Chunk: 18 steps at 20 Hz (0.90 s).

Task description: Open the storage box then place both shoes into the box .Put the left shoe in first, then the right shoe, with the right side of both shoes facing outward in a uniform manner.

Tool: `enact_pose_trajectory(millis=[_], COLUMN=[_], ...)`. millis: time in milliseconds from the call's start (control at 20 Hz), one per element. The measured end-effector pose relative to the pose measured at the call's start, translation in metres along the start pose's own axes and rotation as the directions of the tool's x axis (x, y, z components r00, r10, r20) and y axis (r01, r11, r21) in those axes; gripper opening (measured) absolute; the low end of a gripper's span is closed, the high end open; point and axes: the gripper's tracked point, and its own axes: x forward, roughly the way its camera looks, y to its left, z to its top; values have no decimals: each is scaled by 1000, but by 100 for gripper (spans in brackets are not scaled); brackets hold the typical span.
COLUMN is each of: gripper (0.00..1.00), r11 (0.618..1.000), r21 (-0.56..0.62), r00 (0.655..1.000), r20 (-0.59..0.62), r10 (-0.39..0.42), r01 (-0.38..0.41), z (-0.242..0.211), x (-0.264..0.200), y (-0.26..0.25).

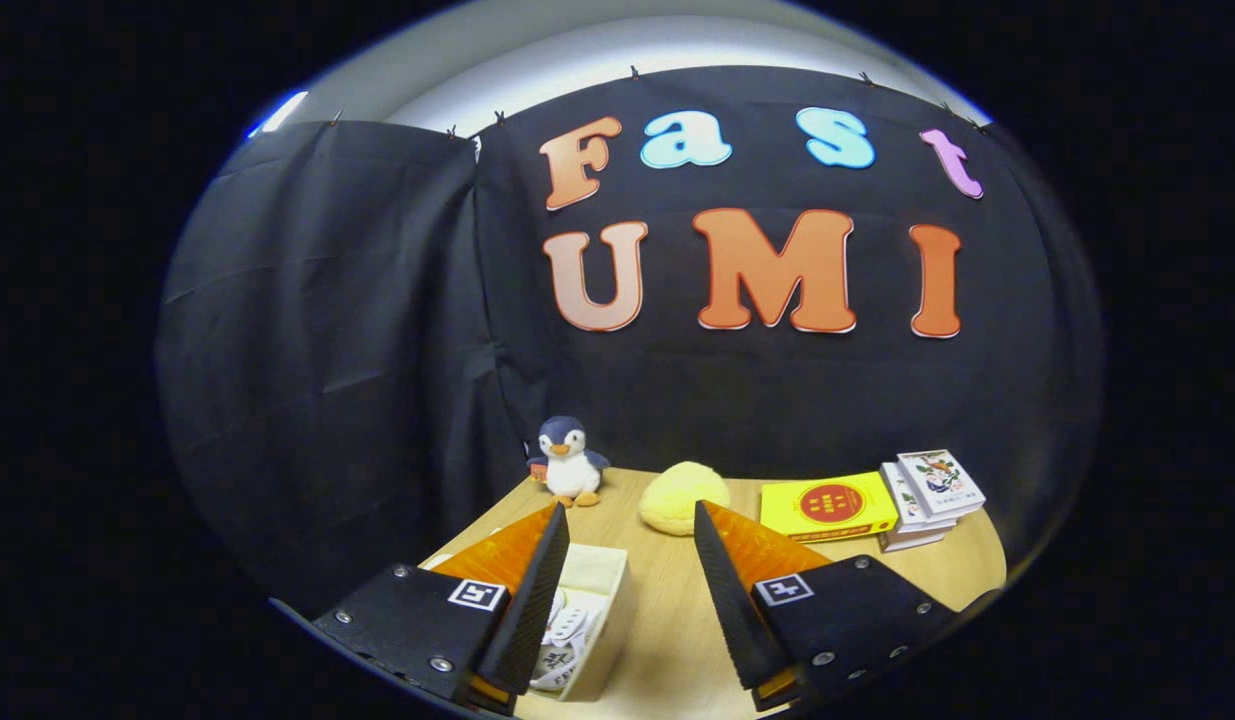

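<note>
A: Looking along the gripper (629, 540), its two fingers stand spread apart with nothing between them but bare table (677, 620).

B: So it is released, holding nothing. Where is the box?

A: The storage box (595, 610) sits low, right against the inner side of the left finger, partly hidden behind it. Its top looks open, and something white with dark print lies inside; I cannot tell whether that is a shoe (567, 630).

B: And farther off?

A: Beyond the fingertips, a toy penguin (569, 462), a yellow cushion (683, 496), a yellow book (827, 506) and a stack of books (929, 494), all well apart from the box.

B: My judgement: tilt the gripper down first, confirm the box contents, then find the next shoe and grip it by its side so the right side ends up facing outward.
</note>
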Motion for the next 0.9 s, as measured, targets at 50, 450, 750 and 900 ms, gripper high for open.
enact_pose_trajectory(millis=[50, 450, 750, 900], gripper=[79, 92, 94, 94], r11=[1000, 994, 992, 992], r21=[-2, -42, -57, -54], r00=[1000, 977, 954, 950], r20=[21, 191, 288, 301], r10=[-13, -93, -88, -89], r01=[13, 102, 109, 110], z=[6, 48, 72, 77], x=[-7, -49, -66, -69], y=[-15, -97, -101, -96])
